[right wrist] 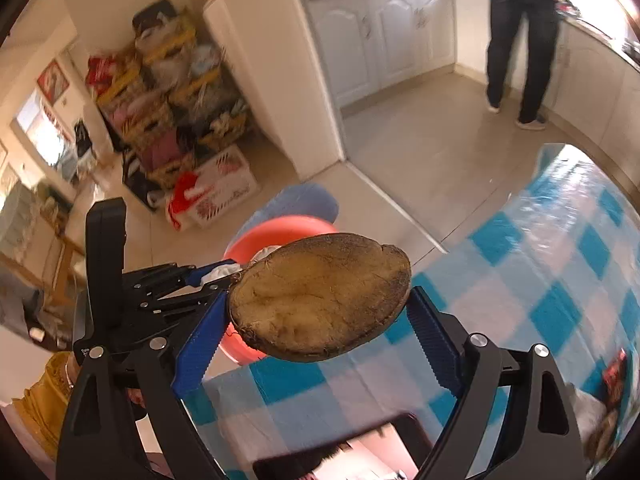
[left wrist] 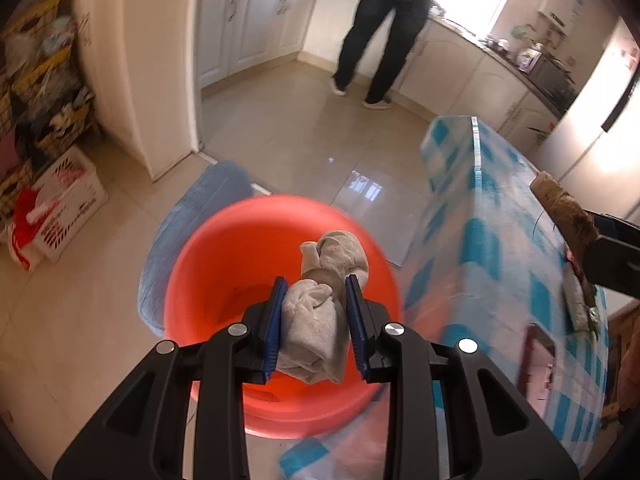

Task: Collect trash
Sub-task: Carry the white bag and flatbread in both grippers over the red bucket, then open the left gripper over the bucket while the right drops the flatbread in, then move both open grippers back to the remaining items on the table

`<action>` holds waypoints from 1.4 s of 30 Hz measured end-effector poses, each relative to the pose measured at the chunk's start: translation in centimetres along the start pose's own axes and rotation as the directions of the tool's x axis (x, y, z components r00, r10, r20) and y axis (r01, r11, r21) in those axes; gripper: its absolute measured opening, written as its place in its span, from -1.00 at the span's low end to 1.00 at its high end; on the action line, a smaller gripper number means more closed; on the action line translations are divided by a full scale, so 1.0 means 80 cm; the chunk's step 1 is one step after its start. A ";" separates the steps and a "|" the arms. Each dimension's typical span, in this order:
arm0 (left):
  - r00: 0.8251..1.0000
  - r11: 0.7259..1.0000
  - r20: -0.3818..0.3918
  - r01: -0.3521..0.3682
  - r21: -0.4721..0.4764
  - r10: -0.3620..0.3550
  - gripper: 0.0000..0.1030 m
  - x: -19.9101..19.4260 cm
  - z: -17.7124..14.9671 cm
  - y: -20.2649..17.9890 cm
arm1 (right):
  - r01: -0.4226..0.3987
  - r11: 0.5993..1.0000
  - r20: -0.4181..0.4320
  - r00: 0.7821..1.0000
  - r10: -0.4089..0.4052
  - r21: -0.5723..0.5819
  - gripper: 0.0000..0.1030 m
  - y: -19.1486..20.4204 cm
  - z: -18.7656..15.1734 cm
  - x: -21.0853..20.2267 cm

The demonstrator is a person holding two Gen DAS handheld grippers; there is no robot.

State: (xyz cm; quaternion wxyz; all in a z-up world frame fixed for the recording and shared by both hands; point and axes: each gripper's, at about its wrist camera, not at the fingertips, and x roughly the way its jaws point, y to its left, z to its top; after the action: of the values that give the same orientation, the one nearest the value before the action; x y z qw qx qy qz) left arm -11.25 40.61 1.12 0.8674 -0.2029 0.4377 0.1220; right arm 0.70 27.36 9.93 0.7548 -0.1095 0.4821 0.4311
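My left gripper is shut on a crumpled grey rag and holds it above an orange-red bin that stands on the floor beside the table. My right gripper is shut on a flat brown peel-like scrap and holds it over the table's edge. In the left wrist view that scrap shows at the far right. In the right wrist view the left gripper with the rag shows over the bin.
A table with a blue-and-white checked cloth fills the right side, with more scraps on it. A blue mat lies under the bin. A person stands in the kitchen. Boxes and bags are stacked by the wall.
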 end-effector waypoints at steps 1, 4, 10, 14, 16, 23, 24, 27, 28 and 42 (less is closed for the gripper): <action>1.000 1.000 -0.008 -0.003 -0.009 0.003 -0.40 0.005 -0.002 0.007 | -0.005 1.000 -0.019 1.000 0.005 -0.008 0.70 0.004 0.003 0.010; 0.999 0.999 -0.028 -0.021 -0.027 0.020 -0.40 0.018 -0.007 0.022 | -0.009 0.999 -0.074 0.997 0.006 -0.036 0.70 0.019 0.011 0.041; 0.997 0.998 -0.061 -0.042 -0.051 0.038 -0.39 0.039 -0.013 0.039 | -0.022 0.999 -0.144 0.989 0.015 -0.044 0.71 0.032 0.019 0.084; 0.996 0.996 -0.075 -0.054 -0.065 0.049 -0.36 0.054 -0.011 0.047 | -0.020 0.999 -0.168 0.986 0.012 -0.045 0.71 0.034 0.020 0.098; 0.996 0.995 -0.078 -0.058 -0.078 0.052 -0.35 0.061 -0.011 0.053 | -0.021 0.999 -0.176 0.984 0.015 -0.030 0.71 0.031 0.019 0.102; 0.998 0.996 -0.048 -0.048 -0.073 0.045 -0.23 0.074 -0.011 0.055 | -0.014 1.000 -0.069 0.997 0.014 0.006 0.71 0.018 0.028 0.066; 0.998 0.997 -0.028 -0.060 -0.055 0.059 -0.15 0.075 -0.012 0.053 | -0.013 1.000 -0.053 0.999 0.013 0.014 0.71 0.015 0.028 0.058; 0.997 0.997 0.022 -0.075 -0.007 0.075 -0.06 0.080 -0.015 0.047 | 0.001 0.999 -0.013 1.000 -0.001 0.036 0.71 0.007 0.021 0.038; 0.996 0.997 0.035 -0.078 0.007 0.078 -0.06 0.085 -0.017 0.045 | 0.005 0.999 -0.002 1.000 -0.004 0.047 0.71 0.003 0.017 0.031; 0.992 0.995 0.084 -0.095 0.017 0.093 -0.03 0.105 0.012 0.029 | 0.085 0.980 0.100 0.990 -0.104 0.179 0.71 -0.057 -0.047 -0.053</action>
State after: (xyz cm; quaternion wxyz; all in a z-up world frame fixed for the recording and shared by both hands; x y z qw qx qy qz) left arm -6.53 43.38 -5.76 0.8803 -0.1676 0.4114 0.1663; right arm 1.06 20.07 10.34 0.8063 -0.0424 0.4704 0.3561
